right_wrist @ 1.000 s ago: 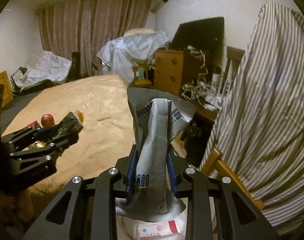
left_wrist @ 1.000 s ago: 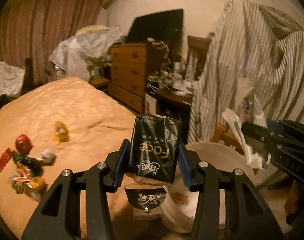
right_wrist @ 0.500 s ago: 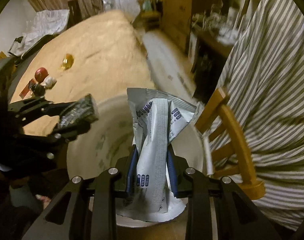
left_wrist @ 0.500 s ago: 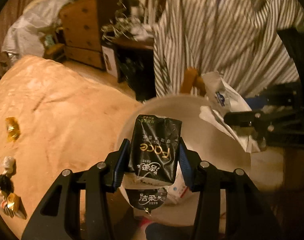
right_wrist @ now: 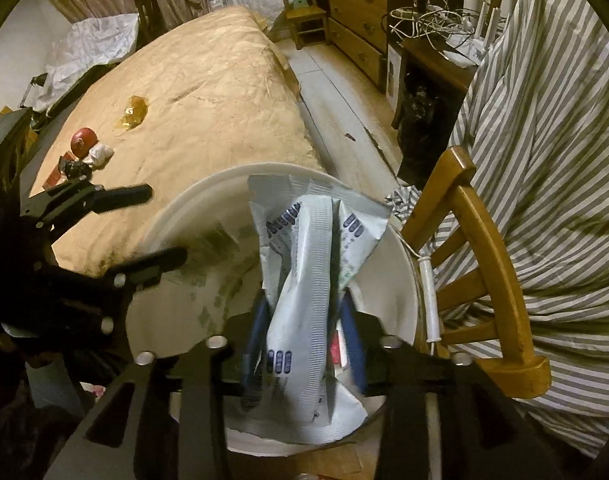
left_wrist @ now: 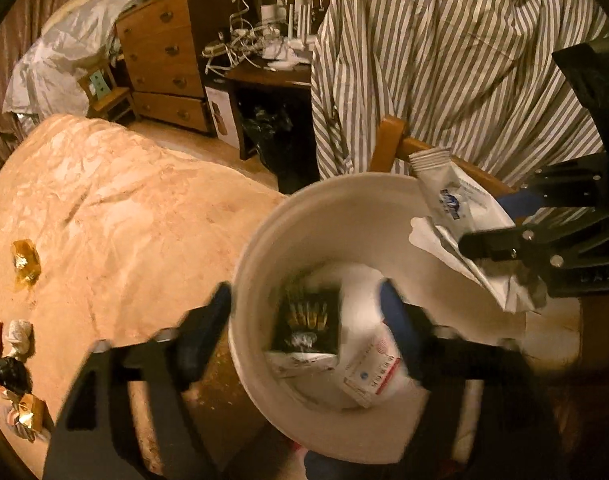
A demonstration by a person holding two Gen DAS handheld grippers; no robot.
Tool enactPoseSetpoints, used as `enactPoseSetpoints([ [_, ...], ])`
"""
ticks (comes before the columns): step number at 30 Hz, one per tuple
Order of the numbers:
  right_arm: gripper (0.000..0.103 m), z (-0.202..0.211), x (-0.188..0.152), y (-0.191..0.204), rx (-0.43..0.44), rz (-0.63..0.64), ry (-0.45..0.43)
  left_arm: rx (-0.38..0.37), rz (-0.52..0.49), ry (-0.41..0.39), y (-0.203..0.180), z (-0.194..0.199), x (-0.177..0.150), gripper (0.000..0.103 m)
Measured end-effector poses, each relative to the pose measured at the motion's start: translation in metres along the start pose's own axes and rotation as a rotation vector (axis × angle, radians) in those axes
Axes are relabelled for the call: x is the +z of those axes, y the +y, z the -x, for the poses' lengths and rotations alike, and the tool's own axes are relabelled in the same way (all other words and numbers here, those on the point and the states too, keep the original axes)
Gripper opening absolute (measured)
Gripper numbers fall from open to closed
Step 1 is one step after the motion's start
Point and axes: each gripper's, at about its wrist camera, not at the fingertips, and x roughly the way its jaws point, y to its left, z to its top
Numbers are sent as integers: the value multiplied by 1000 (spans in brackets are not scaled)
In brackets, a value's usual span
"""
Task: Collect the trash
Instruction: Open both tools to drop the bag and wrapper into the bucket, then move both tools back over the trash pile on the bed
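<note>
Over the white bucket [left_wrist: 260, 240], the left gripper [left_wrist: 304, 304] stood spread and empty above the black packet [left_wrist: 308, 320] lying inside it, the right gripper [right_wrist: 304, 320] pinched a crumpled white wrapper [right_wrist: 308, 280] above its rim, and farther off more trash [right_wrist: 90, 150] lay on the bed [right_wrist: 208, 92].
</note>
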Motion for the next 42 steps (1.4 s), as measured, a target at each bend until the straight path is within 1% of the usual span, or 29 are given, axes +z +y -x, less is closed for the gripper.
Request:
enactPoseSetpoints([
  [1, 48, 1, 0, -1, 4, -4, -5, 0, 3, -2, 1, 0, 0, 81],
  [2, 48, 2, 0, -1, 9, -10, -12, 3, 8, -3, 3, 1, 0, 81],
  [10, 49, 15, -4, 5, 19, -13, -52, 11, 17, -15, 8, 7, -4, 81],
  [15, 49, 34, -3, 26, 36, 22, -110, 9, 37, -29, 18, 19, -13, 81],
  [17, 49, 43, -4, 41, 46, 43, -144, 16, 44, -35, 24, 23, -18, 81],
  [18, 51, 48, -5, 48, 55, 52, -166, 21, 53, -40, 29, 27, -22, 81],
  [20, 60, 58, -7, 65, 78, 66, -220, 30, 71, -46, 40, 33, -30, 81],
  [21, 69, 63, -9, 74, 76, 78, -253, 42, 84, -54, 50, 39, -37, 81],
  [22, 75, 68, -12, 84, 66, 95, -291, 50, 95, -58, 56, 42, -43, 81],
  [23, 78, 74, -16, 100, 46, 123, -347, 55, 107, -61, 62, 45, -47, 81],
  [25, 81, 78, -20, 119, 51, 147, -397, 79, 146, -77, 85, 56, -65, 81],
  [26, 81, 79, -22, 133, 66, 160, -425, 91, 159, -83, 93, 61, -72, 81],
  [27, 82, 78, -25, 143, 81, 170, -439, 113, 186, -91, 109, 68, -86, 81],
  [28, 83, 74, -27, 157, 109, 187, -448, 128, 209, -94, 122, 73, -97, 81],
  [29, 84, 70, -29, 166, 120, 198, -451, 158, 251, -96, 144, 79, -113, 81],
  [30, 84, 65, -31, 177, 134, 211, -447, 179, 281, -97, 157, 84, -124, 81],
  [31, 84, 55, -32, 191, 166, 229, -428, 208, 340, -98, 183, 91, -143, 81],
  [32, 84, 47, -32, 201, 189, 238, -411, 223, 372, -99, 197, 96, -153, 81],
  [35, 84, 17, -31, 232, 265, 243, -349, 299, 541, -113, 260, 120, -202, 81],
  [36, 84, 7, -30, 243, 289, 242, -334, 337, 600, -120, 280, 129, -219, 81],
  [37, 84, -4, -28, 256, 327, 240, -314, 362, 653, -125, 299, 136, -235, 81],
  [40, 84, -32, -21, 284, 403, 238, -276, 413, 752, -128, 335, 145, -266, 81],
  [42, 82, -55, -12, 304, 474, 216, -236, 423, 784, -123, 351, 143, -275, 81],
])
